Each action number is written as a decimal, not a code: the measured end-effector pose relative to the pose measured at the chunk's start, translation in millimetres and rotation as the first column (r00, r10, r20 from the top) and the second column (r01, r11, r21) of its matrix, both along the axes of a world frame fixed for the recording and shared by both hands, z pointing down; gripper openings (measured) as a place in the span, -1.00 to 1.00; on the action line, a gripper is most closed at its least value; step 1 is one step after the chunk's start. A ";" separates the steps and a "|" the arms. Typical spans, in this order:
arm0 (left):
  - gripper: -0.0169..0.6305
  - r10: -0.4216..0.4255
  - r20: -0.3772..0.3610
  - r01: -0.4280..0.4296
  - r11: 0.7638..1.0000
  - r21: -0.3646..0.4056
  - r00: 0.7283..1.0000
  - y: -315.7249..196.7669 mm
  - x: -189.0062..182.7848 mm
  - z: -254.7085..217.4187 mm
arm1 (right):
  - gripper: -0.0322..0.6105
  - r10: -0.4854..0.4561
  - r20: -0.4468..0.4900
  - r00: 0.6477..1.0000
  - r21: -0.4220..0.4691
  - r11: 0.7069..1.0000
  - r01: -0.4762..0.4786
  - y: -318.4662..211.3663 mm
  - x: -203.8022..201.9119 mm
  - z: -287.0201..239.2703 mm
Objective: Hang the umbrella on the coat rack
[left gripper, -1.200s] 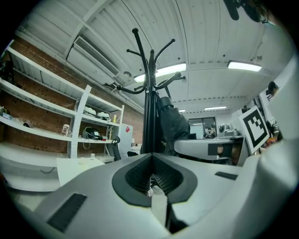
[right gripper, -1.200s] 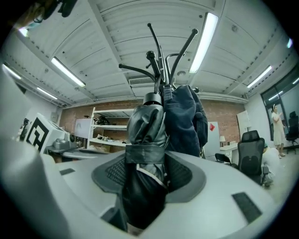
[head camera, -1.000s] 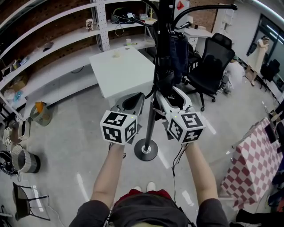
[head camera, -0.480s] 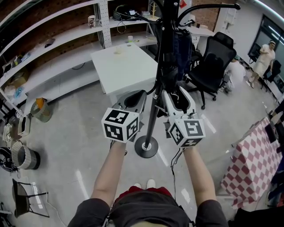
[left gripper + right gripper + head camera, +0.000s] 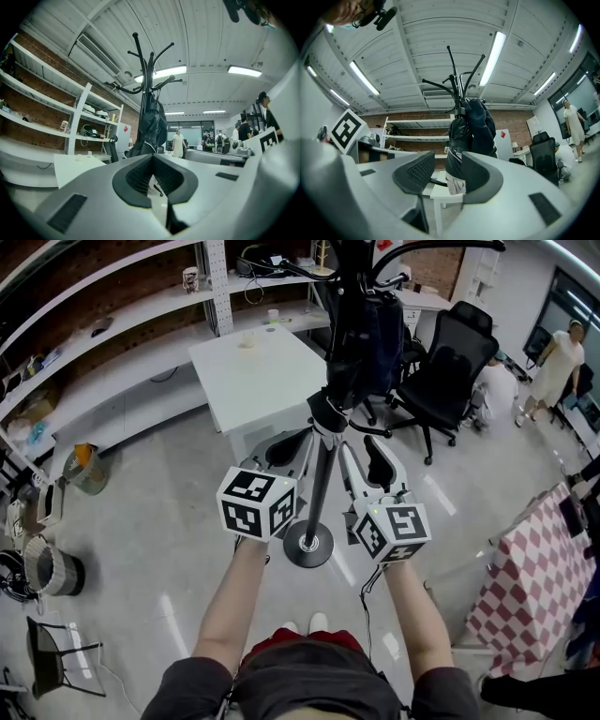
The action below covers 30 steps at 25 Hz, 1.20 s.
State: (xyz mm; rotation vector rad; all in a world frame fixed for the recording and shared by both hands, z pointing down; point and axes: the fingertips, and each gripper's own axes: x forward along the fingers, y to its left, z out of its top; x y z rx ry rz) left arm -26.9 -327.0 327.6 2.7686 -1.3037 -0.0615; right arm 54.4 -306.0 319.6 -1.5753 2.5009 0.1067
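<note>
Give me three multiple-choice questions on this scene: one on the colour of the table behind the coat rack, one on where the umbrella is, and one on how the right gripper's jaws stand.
1. What colour is the table?
A white; B black; C red.
2. Where is the umbrella?
A lying on the table; B hanging on the coat rack; C leaning against the table's side.
3. How do the jaws of the right hand-held gripper stand?
A apart; B pressed shut; C out of view.

Answers:
1 A, the tabletop is plain white.
2 B, it hangs down along the pole from the rack's upper arms, beside a dark jacket.
3 A, the right gripper view shows a clear gap between the two pads, and the umbrella shows through that gap.
</note>
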 end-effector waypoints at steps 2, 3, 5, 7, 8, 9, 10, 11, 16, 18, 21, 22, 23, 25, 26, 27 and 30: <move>-0.91 0.004 -0.001 -0.004 1.000 0.001 1.000 2.9 1.6 1.5 | -0.41 -0.011 -0.004 1.000 -0.012 1.000 0.011 4.2 -2.9 5.0; -0.91 0.004 -0.002 -0.004 1.000 0.001 1.000 4.7 1.8 2.5 | -0.50 -0.014 -0.006 1.000 -0.019 1.000 0.014 6.4 -4.2 7.8; -0.91 0.002 -0.006 -0.002 1.000 -0.001 1.000 8.4 0.7 4.9 | -0.58 -0.018 -0.014 1.000 -0.032 0.999 0.018 10.2 -6.2 12.9; -0.91 -0.001 -0.015 0.001 1.000 -0.004 1.000 12.3 -1.5 7.6 | -0.70 -0.015 -0.023 1.000 -0.042 0.999 0.014 12.9 -6.6 16.4; -0.91 -0.004 -0.020 0.004 1.000 -0.005 1.000 14.4 -2.9 9.1 | -0.74 -0.012 -0.027 1.000 -0.047 0.999 0.011 14.0 -6.3 18.0; -0.91 -0.006 -0.025 0.006 1.000 -0.007 1.000 16.5 -4.2 10.7 | -0.78 -0.011 -0.028 1.000 -0.053 0.999 0.009 15.1 -5.8 19.6; -0.91 -0.009 -0.030 0.009 1.000 -0.008 0.999 18.8 -5.4 12.4 | -0.79 -0.011 -0.029 1.000 -0.059 0.998 0.009 16.3 -5.4 21.5; -0.91 -0.011 -0.035 0.011 1.000 -0.010 0.999 21.1 -6.4 14.2 | -0.80 -0.012 -0.028 1.000 -0.066 0.998 0.010 17.7 -5.0 23.4; -0.91 -0.020 -0.056 0.019 1.000 -0.016 0.998 33.6 -9.0 23.1 | -0.84 -0.034 -0.026 0.999 -0.097 0.995 0.031 28.7 -6.6 32.0; -0.91 -0.024 -0.059 0.023 1.000 -0.013 0.998 37.4 -10.0 24.1 | -0.84 -0.043 -0.036 0.998 -0.108 0.993 0.039 33.2 -9.1 34.1; -0.91 -0.032 -0.055 0.032 0.999 -0.008 0.998 43.7 -11.5 27.1 | -0.84 -0.046 -0.051 0.998 -0.122 0.992 0.039 40.5 -10.4 38.2; -0.91 -0.037 -0.051 0.036 0.999 -0.006 0.998 46.2 -12.4 28.2 | -0.84 -0.047 -0.054 0.997 -0.126 0.991 0.039 43.4 -10.2 39.6; -0.91 -0.042 -0.048 0.042 0.999 -0.003 0.998 48.8 -13.6 29.2 | -0.84 -0.047 -0.055 0.997 -0.131 0.991 0.040 46.4 -10.1 41.0; -0.91 -0.052 -0.045 0.052 0.999 -0.001 0.998 54.0 -17.0 31.0 | -0.84 -0.052 -0.060 0.997 -0.141 0.989 0.043 52.1 -10.7 44.0; -0.91 -0.056 -0.046 0.056 0.998 -0.002 0.997 56.6 -18.8 32.1 | -0.84 -0.056 -0.065 0.996 -0.149 0.988 0.045 54.9 -11.5 45.9; -0.91 -0.059 -0.049 0.059 0.998 -0.005 0.997 59.3 -20.4 33.5 | -0.84 -0.059 -0.071 0.996 -0.157 0.986 0.047 57.7 -12.4 48.1; -0.91 -0.066 -0.052 0.066 0.998 -0.013 0.996 67.0 -23.7 39.0 | -0.84 -0.063 -0.089 0.994 -0.181 0.982 0.046 65.1 -12.8 55.3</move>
